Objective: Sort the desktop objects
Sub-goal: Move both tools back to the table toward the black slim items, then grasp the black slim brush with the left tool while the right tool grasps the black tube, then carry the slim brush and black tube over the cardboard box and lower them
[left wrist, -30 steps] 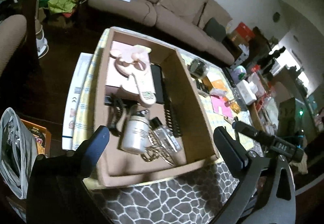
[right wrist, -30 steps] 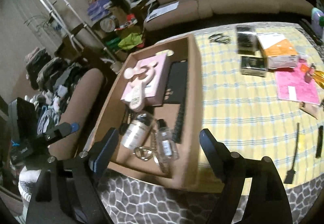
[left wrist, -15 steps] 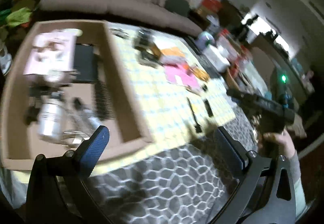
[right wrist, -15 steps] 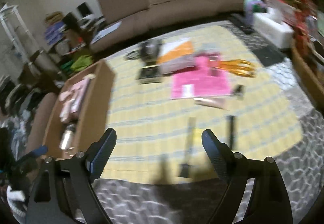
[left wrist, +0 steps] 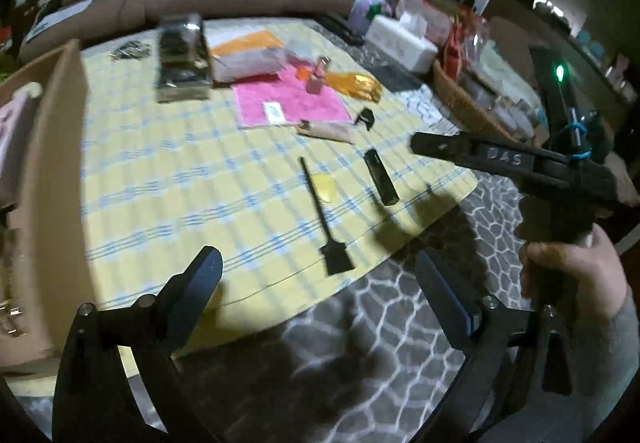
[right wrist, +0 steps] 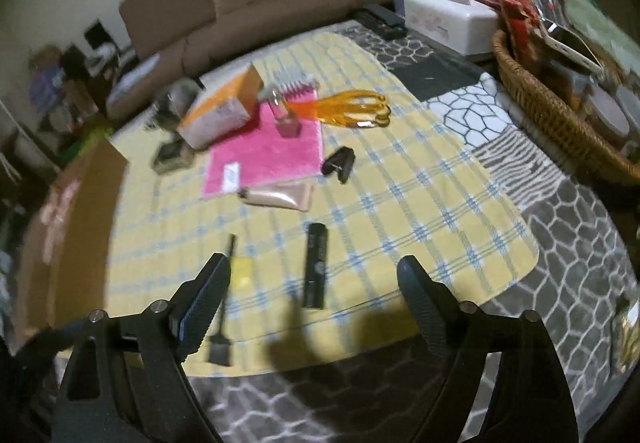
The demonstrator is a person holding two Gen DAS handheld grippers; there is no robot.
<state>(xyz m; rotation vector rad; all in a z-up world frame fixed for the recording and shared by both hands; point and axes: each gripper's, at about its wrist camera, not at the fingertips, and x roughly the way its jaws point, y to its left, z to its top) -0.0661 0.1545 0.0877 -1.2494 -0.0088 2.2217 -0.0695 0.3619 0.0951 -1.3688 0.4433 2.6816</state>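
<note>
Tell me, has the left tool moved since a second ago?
Yes. The left tool swung away from the brown cardboard box, now at the view's left edge, toward the long black brush.

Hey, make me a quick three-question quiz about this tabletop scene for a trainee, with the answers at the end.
1. True or false: the left gripper is holding an object.
2. Which lies nearest the right gripper? A) pink cloth B) black stick-shaped case C) orange head massager
3. Fill in: the cardboard box sits at the ____ edge of the left wrist view.

Key
1. False; its jaws stand open and empty, having just closed a little.
2. B; it lies on the yellow checked cloth between the fingers.
3. Left.
</note>
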